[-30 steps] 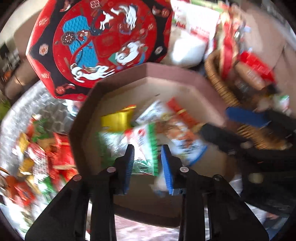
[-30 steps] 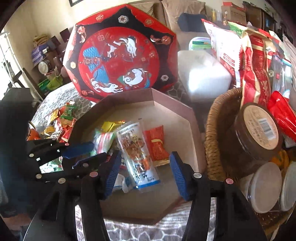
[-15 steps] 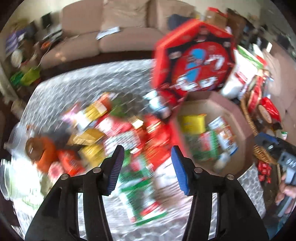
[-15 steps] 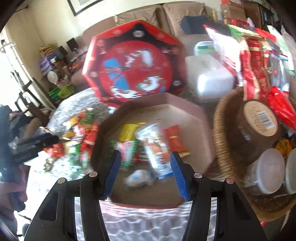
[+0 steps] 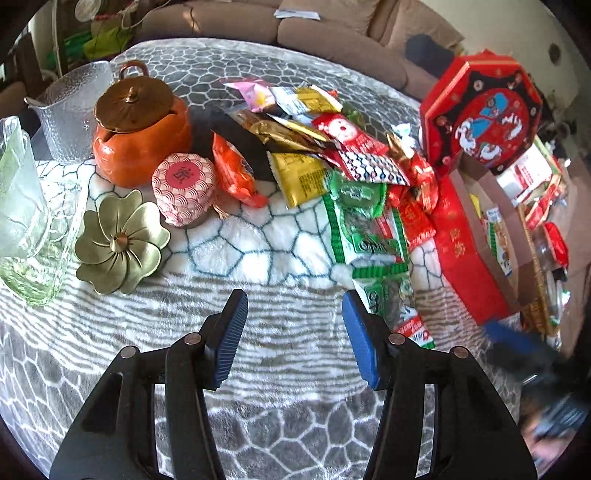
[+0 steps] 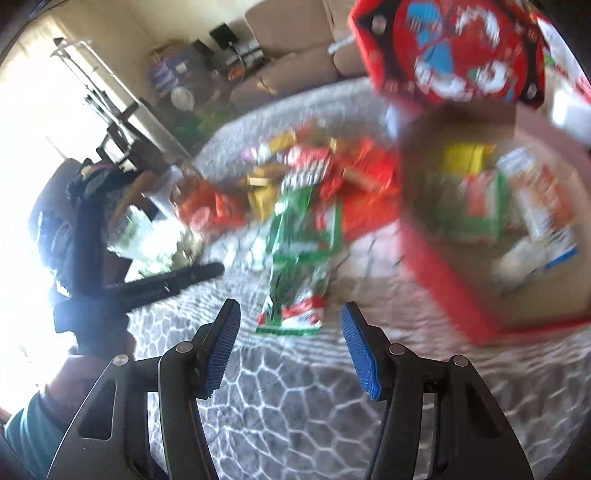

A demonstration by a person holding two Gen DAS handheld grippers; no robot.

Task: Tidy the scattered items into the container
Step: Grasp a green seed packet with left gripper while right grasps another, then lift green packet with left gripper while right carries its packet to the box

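Observation:
Several scattered snack packets (image 5: 332,147) lie piled on the patterned cloth. A long green packet (image 5: 364,229) reaches toward my left gripper (image 5: 291,332), whose jaws are opening with nothing between them; its right finger is just beside the packet's near end. The red octagonal box (image 5: 465,251) stands at the right with packets inside, its decorated lid (image 5: 484,110) propped behind it. In the blurred right wrist view, my right gripper (image 6: 288,343) is open and empty, just short of the green packet (image 6: 295,291), with the box (image 6: 461,288) to the right.
At the left stand an orange pumpkin pot (image 5: 140,133), a glass jug (image 5: 70,107), a green glass (image 5: 22,214), a gold flower dish (image 5: 120,242) and a small patterned jar (image 5: 184,188). A wicker basket (image 5: 535,266) sits beyond the box. A sofa (image 5: 295,33) lies behind.
Both grippers have swung left from above the box to the cloth in front of the snack pile. The left jaws have widened. Both remain empty.

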